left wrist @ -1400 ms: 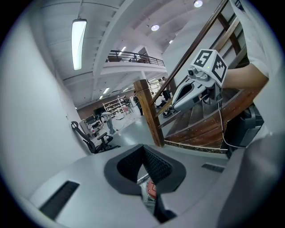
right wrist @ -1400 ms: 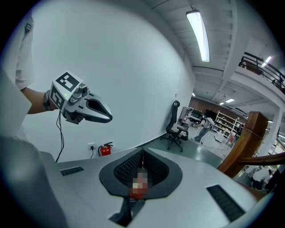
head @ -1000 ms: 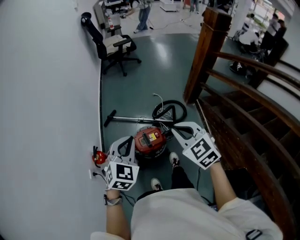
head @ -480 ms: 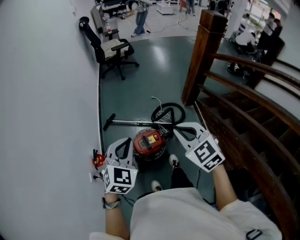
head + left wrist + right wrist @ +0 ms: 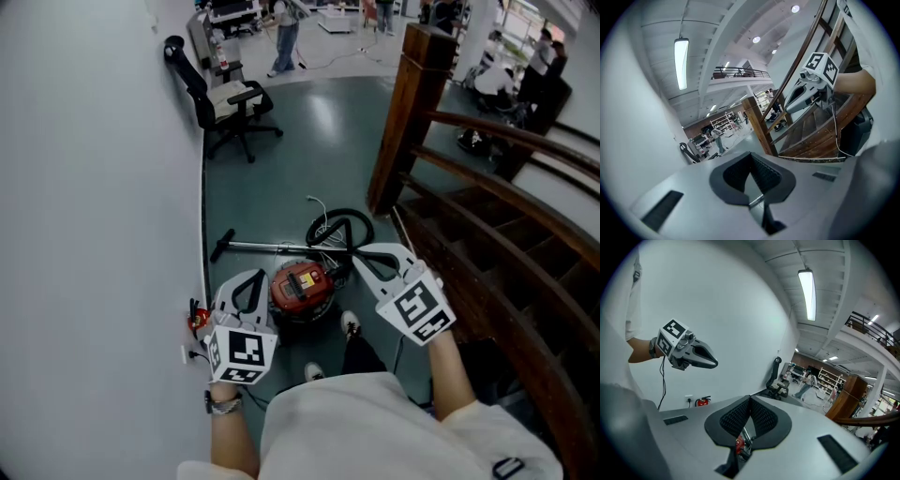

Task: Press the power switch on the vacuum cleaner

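The vacuum [image 5: 300, 289] stands on the floor [image 5: 300, 159], below and between the left gripper [image 5: 249, 277] and right gripper [image 5: 360, 255], both clenched on nothing. Its wand [image 5: 267, 246] and coiled hose [image 5: 339, 228] lie just beyond. A wall [image 5: 94, 234] flanks the left gripper and stairs [image 5: 487, 253] the right, with open floor ahead towards a chair [image 5: 230, 98].

The vacuum cleaner [image 5: 300, 286] is red on top, with a yellow label and a black base. Its hose [image 5: 339, 223] is black and its wand [image 5: 267, 246] is silvery. The floor [image 5: 300, 159] is dull grey-green, the wall [image 5: 94, 187] plain white. The left gripper [image 5: 250, 277] and right gripper [image 5: 358, 254] are pale grey with black pads and black-and-white square markers. The staircase [image 5: 487, 234] is dark brown wood. The office chair [image 5: 230, 98] is black.
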A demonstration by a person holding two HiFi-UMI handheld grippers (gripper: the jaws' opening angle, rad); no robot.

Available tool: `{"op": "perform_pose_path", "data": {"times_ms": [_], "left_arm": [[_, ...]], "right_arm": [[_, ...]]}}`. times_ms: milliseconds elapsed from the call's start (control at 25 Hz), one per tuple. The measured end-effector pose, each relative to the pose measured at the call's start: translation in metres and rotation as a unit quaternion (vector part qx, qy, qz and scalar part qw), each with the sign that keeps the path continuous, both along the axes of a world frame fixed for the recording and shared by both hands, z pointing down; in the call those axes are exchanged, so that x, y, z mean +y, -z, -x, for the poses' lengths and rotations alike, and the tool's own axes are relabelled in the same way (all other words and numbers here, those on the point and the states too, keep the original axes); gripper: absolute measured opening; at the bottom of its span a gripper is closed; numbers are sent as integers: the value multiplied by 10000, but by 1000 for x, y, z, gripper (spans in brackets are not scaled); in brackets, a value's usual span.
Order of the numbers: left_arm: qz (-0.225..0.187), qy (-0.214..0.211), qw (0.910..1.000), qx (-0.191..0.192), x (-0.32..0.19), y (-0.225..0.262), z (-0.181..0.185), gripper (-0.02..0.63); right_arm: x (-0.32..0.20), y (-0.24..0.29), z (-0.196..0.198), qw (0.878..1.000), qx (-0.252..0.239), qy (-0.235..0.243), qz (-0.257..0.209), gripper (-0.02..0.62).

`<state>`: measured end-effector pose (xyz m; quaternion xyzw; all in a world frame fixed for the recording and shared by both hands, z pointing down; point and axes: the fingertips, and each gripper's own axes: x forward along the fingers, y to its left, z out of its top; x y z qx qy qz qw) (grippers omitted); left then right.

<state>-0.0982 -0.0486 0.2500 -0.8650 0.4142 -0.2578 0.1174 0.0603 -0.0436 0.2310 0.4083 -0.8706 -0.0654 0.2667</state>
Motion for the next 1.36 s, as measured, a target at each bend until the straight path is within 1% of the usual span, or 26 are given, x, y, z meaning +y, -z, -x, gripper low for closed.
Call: {"op": "perform_pose_path", "data": {"times_ms": [120, 760, 1360], "left_arm": [[-17, 9, 10000, -9, 0, 1, -1, -2], [7, 53, 10000, -3, -3, 0, 4, -2], [12, 21, 10000, -11, -3, 2, -1, -2]], "right_arm": [[-1, 2, -1, 10000, -41, -42, -59, 28], [-4, 1, 5, 10000, -8, 2, -28, 28], [-3, -1, 2, 10000, -1, 4, -3, 28]]}}
